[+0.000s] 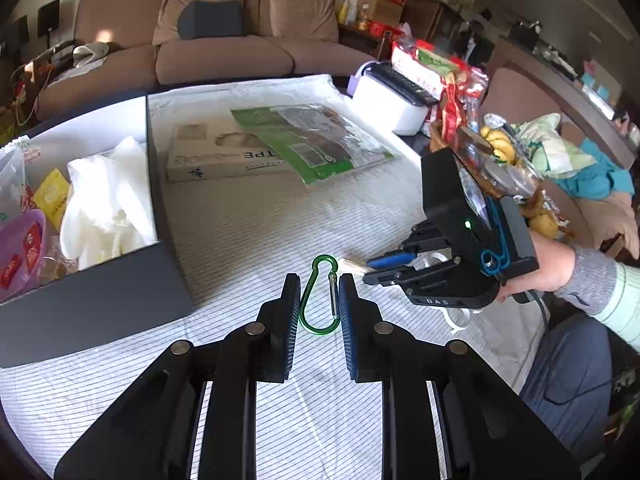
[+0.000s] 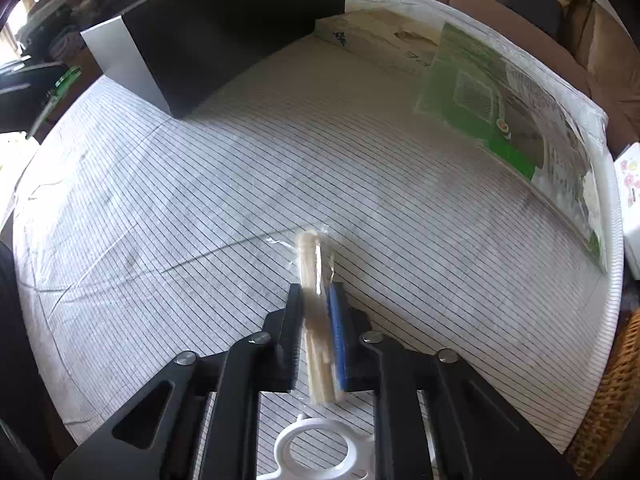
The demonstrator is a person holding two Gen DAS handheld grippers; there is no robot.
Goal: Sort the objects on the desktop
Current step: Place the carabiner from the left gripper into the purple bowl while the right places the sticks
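Note:
A green carabiner (image 1: 320, 296) lies on the striped cloth between the fingers of my left gripper (image 1: 319, 286); the jaws stand around it with small gaps on both sides. My right gripper (image 2: 316, 300) is shut on a clear-wrapped packet of cream sticks (image 2: 316, 312), whose far end rests on the cloth. In the left wrist view the right gripper (image 1: 370, 270) is just right of the carabiner with the packet (image 1: 352, 266) poking out. A dark box (image 1: 100, 288) on the left holds white gloves (image 1: 106, 204), a yellow sachet and a purple tub.
A flat beige box (image 1: 224, 156) with a green-printed bag (image 1: 308, 140) on it lies at the back of the cloth. A white plastic hook (image 2: 316, 448) lies under my right gripper. A white container (image 1: 390, 102), snacks and bananas crowd the right side. The dark box (image 2: 224, 28) stands far left.

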